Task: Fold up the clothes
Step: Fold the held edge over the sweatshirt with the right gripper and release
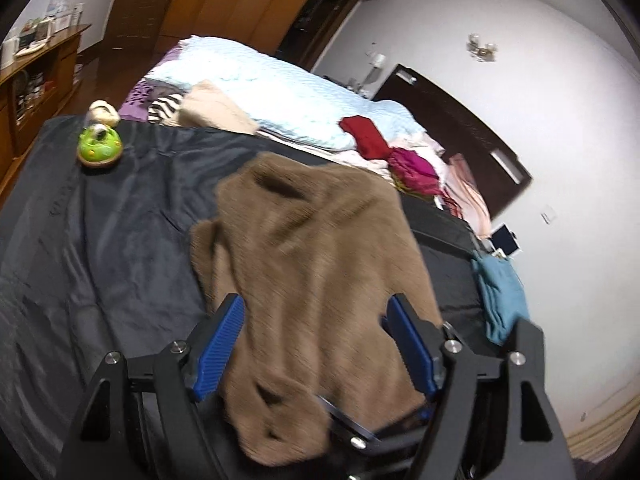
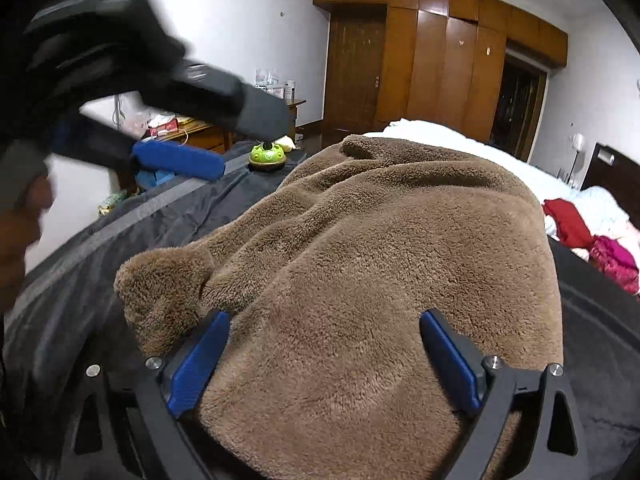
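While the brown fleece garment (image 2: 360,260) lies spread on the dark sheet (image 1: 100,220) that covers the near part of the bed, both tools hang over it with their blue pads set wide and not pressing on the cloth. From the left wrist view, the left tool (image 1: 316,312) points down at the garment's near end, and the fleece runs between its spread fingers (image 1: 224,336) and away toward the middle of the bed, with one rounded flap lying close under the tool's frame. From the right wrist view, the right tool (image 2: 324,324) stands open over a broad, rumpled mound of the same fleece, a folded lobe of which sticks out to the left, just beside its left finger (image 2: 196,364). In that same view the left tool shows blurred at the upper left, one blue pad clear of the garment, with a person's hand (image 2: 20,232) at the picture's left edge. A green toy (image 1: 99,147) sits on the dark sheet well apart from the garment. Beyond lie a pale blue quilt (image 1: 280,92), a red cloth (image 1: 366,136) and a magenta cloth (image 1: 412,168), and a teal cloth (image 1: 500,292) rests near the bed's right edge. A wooden wardrobe (image 2: 440,64) stands against the far wall.
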A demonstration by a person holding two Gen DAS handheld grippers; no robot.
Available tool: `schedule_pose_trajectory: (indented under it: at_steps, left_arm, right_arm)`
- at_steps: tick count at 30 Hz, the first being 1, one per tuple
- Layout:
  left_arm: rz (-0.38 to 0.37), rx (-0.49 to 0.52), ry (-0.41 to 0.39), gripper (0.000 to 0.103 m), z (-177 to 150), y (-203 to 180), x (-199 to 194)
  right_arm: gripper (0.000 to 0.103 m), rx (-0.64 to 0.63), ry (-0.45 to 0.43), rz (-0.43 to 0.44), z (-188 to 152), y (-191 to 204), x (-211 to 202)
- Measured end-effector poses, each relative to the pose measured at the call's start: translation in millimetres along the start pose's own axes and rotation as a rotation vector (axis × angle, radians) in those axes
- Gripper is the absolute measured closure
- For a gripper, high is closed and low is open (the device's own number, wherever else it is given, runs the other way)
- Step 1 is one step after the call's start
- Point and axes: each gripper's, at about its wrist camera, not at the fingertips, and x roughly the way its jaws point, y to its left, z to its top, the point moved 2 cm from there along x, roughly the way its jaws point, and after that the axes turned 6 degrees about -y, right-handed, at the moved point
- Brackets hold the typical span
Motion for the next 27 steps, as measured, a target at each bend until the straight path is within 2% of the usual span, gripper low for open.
schedule_pose_trajectory:
  at_steps: [4,7,11,13,14,17,20,24,27]
  left_arm:
    - [0.014,0.008,0.002,0.026,-18,-9,3]
    - [0.062,0.016,0.036,0.026,-29,-8,13]
    - [0.147,0.056,0.045,0.026,-36,-5,18]
    - [0.206,0.082,0.037,0.026,-37,-5,18]
    - [0.212,0.080,0.031,0.026,-36,-5,17]
    - [0.190,0.064,0.001,0.026,-32,-12,6]
    - [0.159,0.096,-0.035,0.026,-31,-32,-2]
    - [0.119,0.196,-0.023,0.024,-43,-66,6]
    - [0.139,0.226,0.010,0.024,-51,-71,25]
  right_arm:
    - [0.005,0.069,-0.016,0.061,2,-13,-20]
    - [0.005,0.146,-0.092,0.088,1,-33,-57]
    - [0.005,0.163,-0.161,0.007,-15,-64,-112]
    - [0.005,0.156,-0.143,-0.046,-27,-81,-129]
    - [0.005,0.150,-0.124,-0.071,-35,-88,-135]
    - [0.005,0.146,-0.064,-0.093,-56,-98,-134]
    - [0.005,0.139,-0.006,-0.087,-71,-97,-125]
    - [0.005,0.109,0.038,-0.087,-74,-86,-106]
    - [0.005,0.095,0.052,-0.143,-69,-88,-95]
